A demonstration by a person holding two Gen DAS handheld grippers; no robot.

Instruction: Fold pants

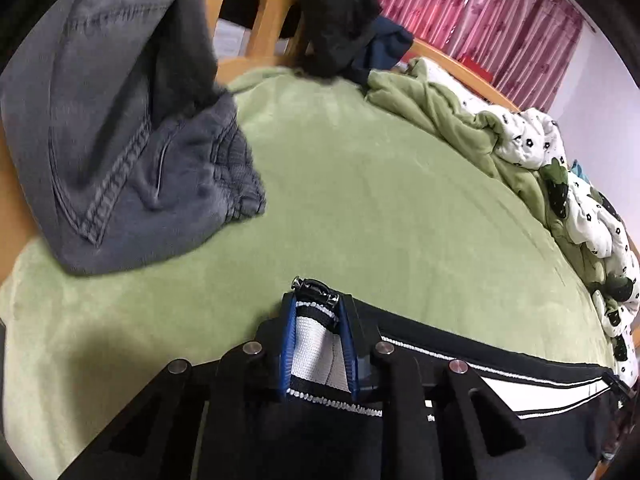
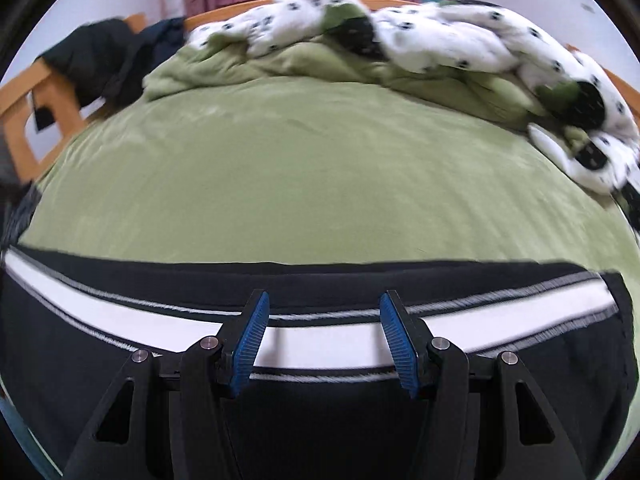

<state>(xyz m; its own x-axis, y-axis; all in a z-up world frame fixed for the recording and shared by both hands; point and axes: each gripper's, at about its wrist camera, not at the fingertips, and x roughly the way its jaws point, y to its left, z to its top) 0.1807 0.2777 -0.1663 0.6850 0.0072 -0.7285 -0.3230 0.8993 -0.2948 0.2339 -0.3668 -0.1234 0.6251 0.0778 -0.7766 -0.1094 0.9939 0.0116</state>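
Left wrist: one black pants [image 1: 460, 420], one grey [image 1: 120, 140].

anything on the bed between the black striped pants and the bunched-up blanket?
Nothing: in the right wrist view only bare green sheet runs from the black pants to the blanket.

Black fabric pants with a white side stripe [image 2: 320, 340] lie stretched flat along the near edge. One bunched end with a metal zipper pull sits at near left.

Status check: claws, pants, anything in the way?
Left claw shut on black pants at the striped edge. Right claw open over the white stripe. Grey jeans lie on the green bed, left side.
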